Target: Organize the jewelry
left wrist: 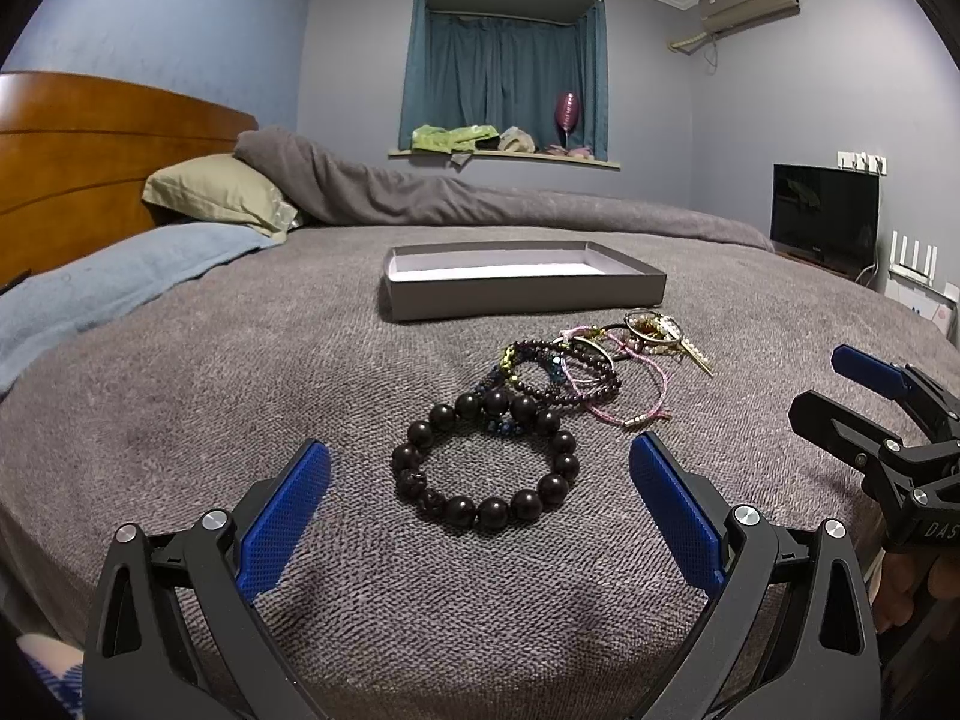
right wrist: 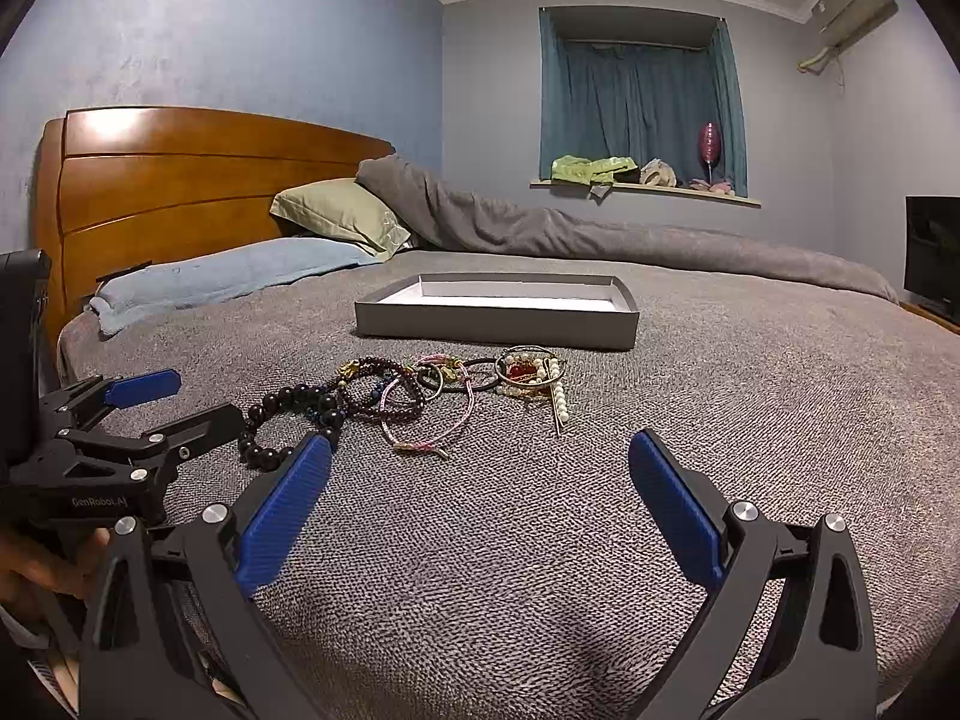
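Bead bracelet [left wrist: 485, 461] whole only leftward

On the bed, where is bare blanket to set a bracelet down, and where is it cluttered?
Bare grey blanket lies right of the jewelry, and between the open right gripper and the pink cord bracelet. The shallow grey box shows a bare white floor. It is crowded from the dark large-bead bracelet between the open left gripper's fingers up to the pearl pile.

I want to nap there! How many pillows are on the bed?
2. A blue pillow lies flat near the wooden headboard, and a green pillow sits behind it, partly under the gray blanket, which may hide more.
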`<state>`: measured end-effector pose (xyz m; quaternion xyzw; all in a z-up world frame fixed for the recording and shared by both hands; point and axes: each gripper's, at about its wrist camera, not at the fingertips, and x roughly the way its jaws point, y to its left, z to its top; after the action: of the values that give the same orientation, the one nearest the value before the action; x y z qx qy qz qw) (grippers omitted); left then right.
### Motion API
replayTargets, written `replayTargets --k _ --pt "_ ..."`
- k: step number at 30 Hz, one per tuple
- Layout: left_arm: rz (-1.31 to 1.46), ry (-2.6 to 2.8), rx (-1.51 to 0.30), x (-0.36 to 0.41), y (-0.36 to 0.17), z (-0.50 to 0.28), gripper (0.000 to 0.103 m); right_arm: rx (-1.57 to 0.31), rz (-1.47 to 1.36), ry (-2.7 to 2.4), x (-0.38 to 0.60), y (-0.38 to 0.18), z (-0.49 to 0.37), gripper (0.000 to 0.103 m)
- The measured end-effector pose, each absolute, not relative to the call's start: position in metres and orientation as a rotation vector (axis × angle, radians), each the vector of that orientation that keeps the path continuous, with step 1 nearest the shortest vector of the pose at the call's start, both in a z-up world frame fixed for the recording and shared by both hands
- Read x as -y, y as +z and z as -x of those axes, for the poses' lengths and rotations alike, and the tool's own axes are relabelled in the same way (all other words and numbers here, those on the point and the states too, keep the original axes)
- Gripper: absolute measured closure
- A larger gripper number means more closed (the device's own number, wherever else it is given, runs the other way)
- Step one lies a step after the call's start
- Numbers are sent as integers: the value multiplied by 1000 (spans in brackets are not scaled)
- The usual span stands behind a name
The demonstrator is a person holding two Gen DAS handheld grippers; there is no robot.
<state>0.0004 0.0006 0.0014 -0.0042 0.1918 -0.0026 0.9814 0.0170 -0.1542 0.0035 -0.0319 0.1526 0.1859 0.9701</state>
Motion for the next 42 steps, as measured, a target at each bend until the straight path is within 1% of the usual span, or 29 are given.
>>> replayTargets --k 17,26,42 --pt "19 -6 -395 -1 -1 -3 4 -309 64 376 156 4 -18 5" --pt "79 -3 -426 -10 -5 -8 4 -319 57 396 154 6 -19 5" --pt "66 -21 -474 -6 -8 -20 4 -355 36 393 159 7 -26 5"
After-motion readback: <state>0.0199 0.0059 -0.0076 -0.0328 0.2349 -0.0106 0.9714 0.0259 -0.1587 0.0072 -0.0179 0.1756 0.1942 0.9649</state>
